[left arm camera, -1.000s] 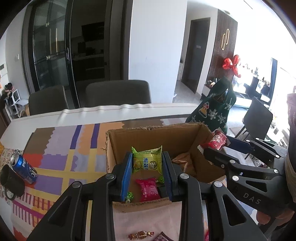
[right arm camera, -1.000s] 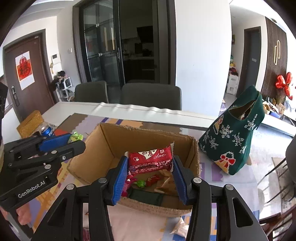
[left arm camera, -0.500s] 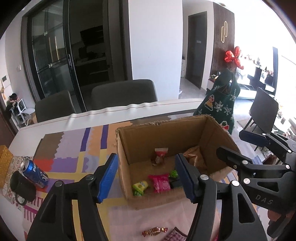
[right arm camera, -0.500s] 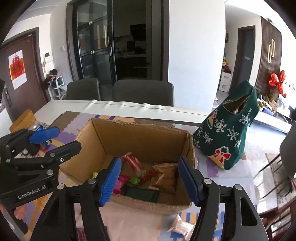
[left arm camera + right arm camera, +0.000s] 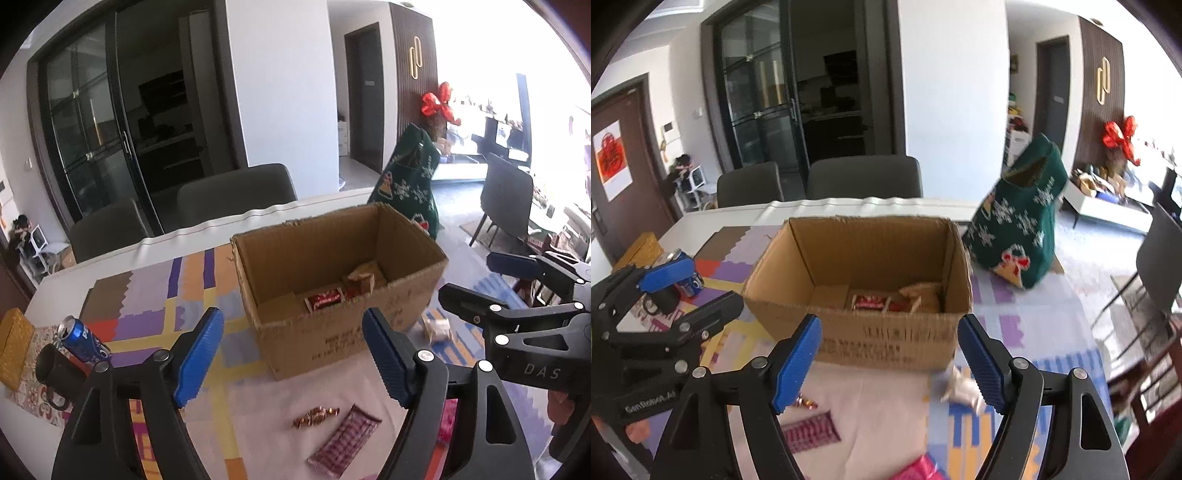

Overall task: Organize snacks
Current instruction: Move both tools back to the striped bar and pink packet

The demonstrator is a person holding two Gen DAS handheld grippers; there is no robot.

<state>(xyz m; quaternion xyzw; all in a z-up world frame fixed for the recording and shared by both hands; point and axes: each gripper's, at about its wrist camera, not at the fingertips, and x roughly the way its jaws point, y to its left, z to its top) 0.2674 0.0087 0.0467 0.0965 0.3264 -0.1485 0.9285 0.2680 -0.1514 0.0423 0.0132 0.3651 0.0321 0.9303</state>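
An open cardboard box [image 5: 332, 325] [image 5: 886, 339] stands on the patterned tablecloth; a red packet [image 5: 325, 298] [image 5: 870, 301] and tan wrappers lie inside. My left gripper [image 5: 293, 354] is open and empty, held short of the box. My right gripper [image 5: 890, 360] is open and empty, also short of the box. On the cloth in front lie a gold-wrapped candy [image 5: 316, 415] [image 5: 805, 400], a checked pink packet [image 5: 343, 443] [image 5: 810, 430] and a pale wrapped snack [image 5: 437, 328] [image 5: 960, 384].
A blue soda can [image 5: 83, 339] [image 5: 689, 286] and a dark mug [image 5: 59, 373] sit at the left. A green Christmas bag [image 5: 1023, 225] [image 5: 410, 188] stands right of the box. Chairs [image 5: 862, 177] line the table's far side.
Both grippers opened and dropped their snack packets into the box, then pulled back and away from it. The green packet and the red packet are no longer held.
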